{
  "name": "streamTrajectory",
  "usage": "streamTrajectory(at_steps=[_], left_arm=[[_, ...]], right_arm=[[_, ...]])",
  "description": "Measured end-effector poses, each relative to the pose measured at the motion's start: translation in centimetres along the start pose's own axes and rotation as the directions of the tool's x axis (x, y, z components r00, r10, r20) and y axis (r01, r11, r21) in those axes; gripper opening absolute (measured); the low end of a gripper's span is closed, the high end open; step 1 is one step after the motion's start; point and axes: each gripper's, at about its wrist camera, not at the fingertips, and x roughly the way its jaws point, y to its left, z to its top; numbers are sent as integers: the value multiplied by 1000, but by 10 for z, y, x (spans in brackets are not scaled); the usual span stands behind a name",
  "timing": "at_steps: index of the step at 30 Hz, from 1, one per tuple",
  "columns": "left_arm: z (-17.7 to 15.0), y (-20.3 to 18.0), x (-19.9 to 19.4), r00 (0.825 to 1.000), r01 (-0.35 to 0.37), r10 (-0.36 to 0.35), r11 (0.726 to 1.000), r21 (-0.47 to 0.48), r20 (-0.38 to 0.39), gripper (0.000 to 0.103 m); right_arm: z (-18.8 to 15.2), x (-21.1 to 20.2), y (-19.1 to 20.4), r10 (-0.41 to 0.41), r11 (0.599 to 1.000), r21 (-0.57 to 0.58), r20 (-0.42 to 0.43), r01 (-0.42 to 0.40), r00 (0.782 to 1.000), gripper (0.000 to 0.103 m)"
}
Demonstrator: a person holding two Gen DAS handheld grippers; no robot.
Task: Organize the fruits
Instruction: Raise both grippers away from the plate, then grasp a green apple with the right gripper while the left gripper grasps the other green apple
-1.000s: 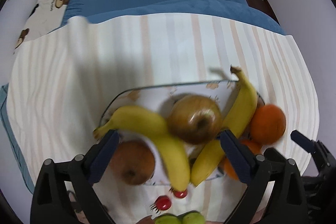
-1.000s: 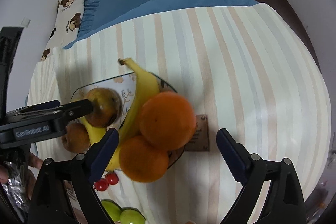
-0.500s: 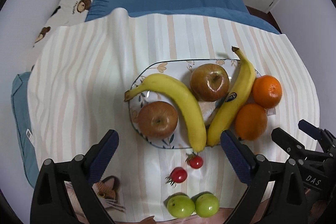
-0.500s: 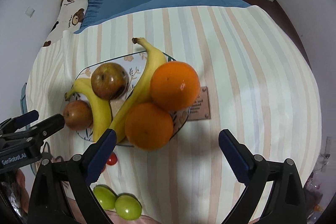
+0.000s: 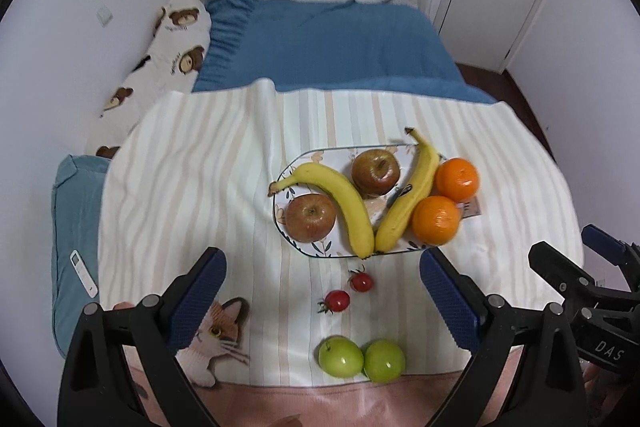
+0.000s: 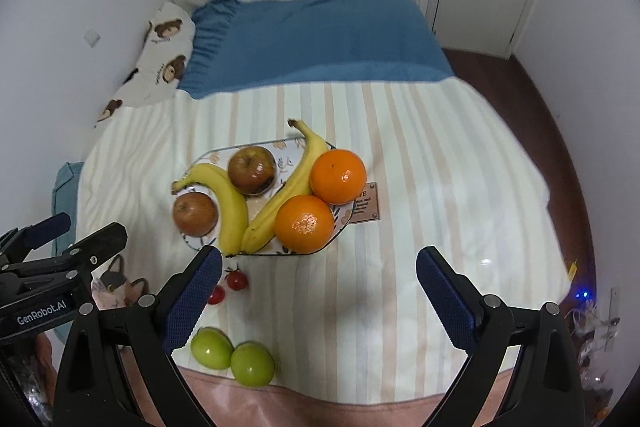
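Fruits mostly sorted: plate [image 5: 280, 223] on striped blanket [image 5: 192, 187] holds, left to right, apples [image 5: 311, 217], bananas [image 5: 344, 205], oranges [image 5: 436, 219]. Outstanding on blanket: cherry tomatoes [image 5: 337, 300], green apples [image 5: 341, 355]. Left gripper [image 5: 322, 303] and right gripper [image 6: 319, 301] both spread wide, empty.

Around the floral-patterned plate [image 5: 320, 250]: yellow bananas [image 5: 344, 203], orange oranges [image 5: 436, 219], red tomatoes [image 5: 337, 300], green apples [image 5: 341, 355], pastel-striped blanket [image 5: 192, 187].

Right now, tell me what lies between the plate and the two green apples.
Two cherry tomatoes on striped cloth, clearest in the left wrist view.
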Motion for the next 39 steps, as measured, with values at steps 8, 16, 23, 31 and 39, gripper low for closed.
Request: streamTrajectory(at_steps=[8,16,23,31,39], left_arm=[[-26,-3,-65,994,-8,6,1000,18,108,99],[-48,-2,-88,992,-2,0,1000,17,129,99],[-56,9,-77,994,-29,28,1000,3,105,99],[-86,28,-8,991,-126,126,992,5,-52,99],[-118,45,59,963,-174,171,985,4,-209,99]], right_arm=[[-22,-80,7,21,1000,-11,123,-19,992,100],[-43,-114,14,62,998,14,156,-65,986,100],[-58,-101,19,92,995,23,104,-95,990,100],[-93,3,28,208,978,23,-136,-206,969,100],[-143,107,40,231,972,32,-340,-234,912,91]])
